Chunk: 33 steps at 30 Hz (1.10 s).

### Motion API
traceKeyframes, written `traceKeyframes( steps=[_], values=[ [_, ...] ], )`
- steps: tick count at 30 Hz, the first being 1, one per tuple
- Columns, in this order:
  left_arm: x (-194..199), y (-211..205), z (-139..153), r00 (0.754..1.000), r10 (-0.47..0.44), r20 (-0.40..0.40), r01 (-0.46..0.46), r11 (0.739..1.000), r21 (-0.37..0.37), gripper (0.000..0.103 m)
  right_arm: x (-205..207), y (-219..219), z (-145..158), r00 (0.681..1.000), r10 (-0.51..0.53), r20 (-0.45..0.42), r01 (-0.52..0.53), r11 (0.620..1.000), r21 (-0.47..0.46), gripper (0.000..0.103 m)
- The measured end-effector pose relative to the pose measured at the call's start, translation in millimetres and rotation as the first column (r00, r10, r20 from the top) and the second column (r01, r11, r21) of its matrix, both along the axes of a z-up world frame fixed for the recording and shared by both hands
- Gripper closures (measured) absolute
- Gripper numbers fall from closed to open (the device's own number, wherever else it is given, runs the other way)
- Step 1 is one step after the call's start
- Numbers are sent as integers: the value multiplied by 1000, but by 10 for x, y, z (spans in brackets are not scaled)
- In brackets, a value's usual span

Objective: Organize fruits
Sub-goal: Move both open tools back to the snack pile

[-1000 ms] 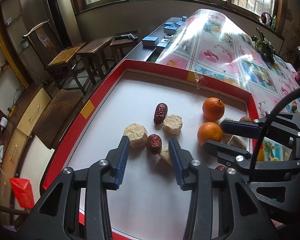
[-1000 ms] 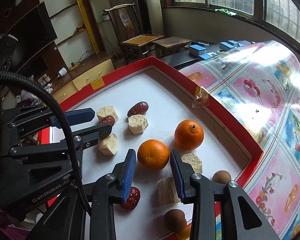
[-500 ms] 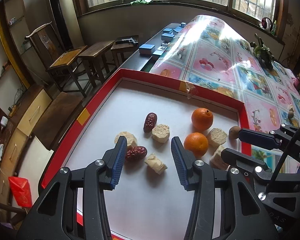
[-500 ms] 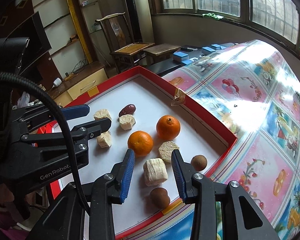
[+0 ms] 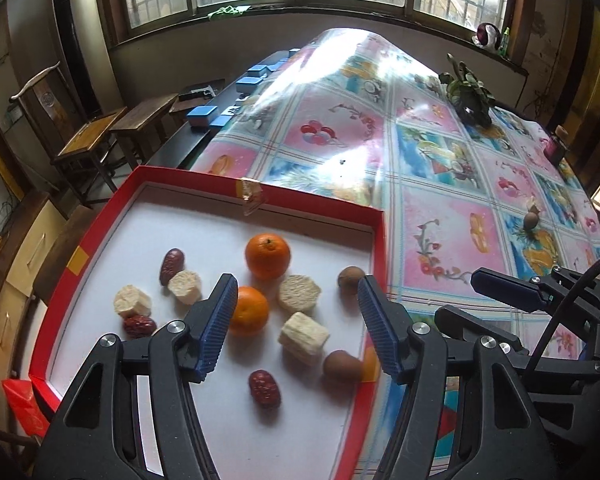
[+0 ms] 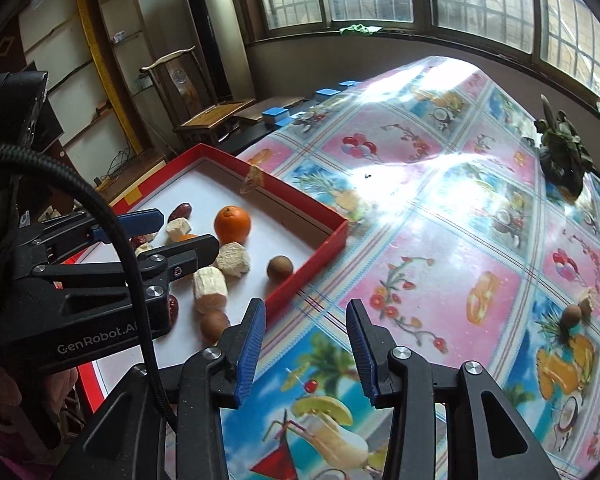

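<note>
A shallow red-rimmed tray (image 5: 380,248) with a flat white floor is seen resting on a glossy plastic tablecloth (image 5: 440,168) printed with pink and blue fruit squares, and most of the fruit is gathered inside it. Two round oranges with dimpled skin are found near the middle: the far orange (image 5: 267,255) stands free, while the near orange (image 5: 247,311) is partly hidden behind a blue ribbed pad of the left gripper (image 5: 293,326). Around them are scattered pale, rough-cut chunks with a fibrous surface, among them a blocky chunk (image 5: 303,337) just beside the near orange. Wrinkled dark red dates are spread about, one date (image 5: 264,389) lying alone toward the near edge. Two smooth brown round fruits are seen by the right rim, the nearer brown fruit (image 5: 341,365) close to the blocky chunk. The left gripper, black plastic with blue grooved pads, is held above the tray with its jaws spread wide and nothing between them. The right gripper (image 6: 306,350) is held over the tablecloth just outside the tray's corner, its jaws likewise parted wide and empty. Well apart from the tray, a stray brown fruit (image 6: 571,315) is seen on the cloth touching a small pale piece (image 6: 588,298). A dark leafy ornament (image 6: 562,152) stands farther back on the cloth.
</note>
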<state>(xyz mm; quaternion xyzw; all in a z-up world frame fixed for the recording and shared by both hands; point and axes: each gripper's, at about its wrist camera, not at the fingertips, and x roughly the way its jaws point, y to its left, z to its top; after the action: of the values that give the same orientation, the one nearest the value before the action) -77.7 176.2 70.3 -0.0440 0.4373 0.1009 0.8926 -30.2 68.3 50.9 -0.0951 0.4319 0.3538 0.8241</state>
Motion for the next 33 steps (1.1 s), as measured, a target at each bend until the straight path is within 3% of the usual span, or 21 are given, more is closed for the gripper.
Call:
traceKeyframes(
  steps=[13, 21, 25, 33],
  values=[
    [351, -863, -112, 986, -163, -44, 163, 987, -17, 40, 166, -1159, -75, 973, -229, -3, 229, 973, -21, 60],
    [593, -1266, -271, 963, -253, -98, 244, 965, -98, 40, 279, -1858, -164, 934, -357, -16, 356, 934, -28, 58],
    [752, -1464, -335, 952, -281, -122, 265, 956, -128, 40, 324, -2082, -196, 919, -393, -21, 393, 919, -27, 58],
    [1172, -1818, -306, 942, -323, -95, 310, 941, -134, 40, 421, -2306, -200, 908, -418, -13, 418, 908, -29, 58]
  ],
)
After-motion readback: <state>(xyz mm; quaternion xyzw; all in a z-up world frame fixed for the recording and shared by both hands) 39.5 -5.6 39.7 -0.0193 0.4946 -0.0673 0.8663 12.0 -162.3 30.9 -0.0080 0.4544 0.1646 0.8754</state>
